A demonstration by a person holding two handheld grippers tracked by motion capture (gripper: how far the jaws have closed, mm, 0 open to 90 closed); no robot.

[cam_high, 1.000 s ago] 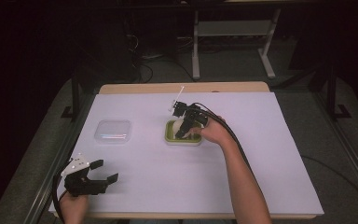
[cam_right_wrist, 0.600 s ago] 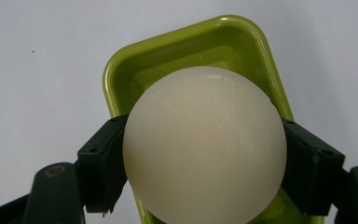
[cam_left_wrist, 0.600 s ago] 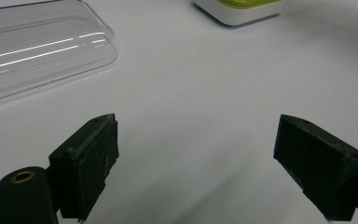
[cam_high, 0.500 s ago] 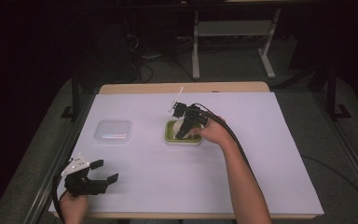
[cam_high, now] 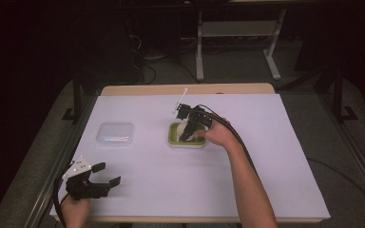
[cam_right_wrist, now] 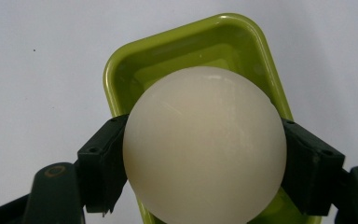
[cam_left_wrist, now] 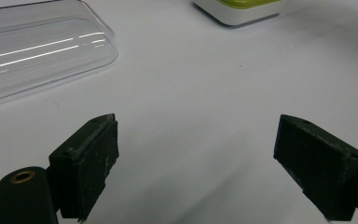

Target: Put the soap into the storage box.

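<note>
A cream-white ball sits clamped between the black jaws of my right gripper, directly over a lime-green container with a white outer shell. In the high view that right gripper hangs over the green container at the table's middle, and the ball shows pale between the jaws. My left gripper rests open near the front left corner with nothing between its jaws. In the left gripper view its jaws stand wide apart over bare white table.
A clear plastic lid lies left of the green container, and its edge shows ahead of my left gripper. The white table cover spreads wide to the right. A black cable trails along the right forearm.
</note>
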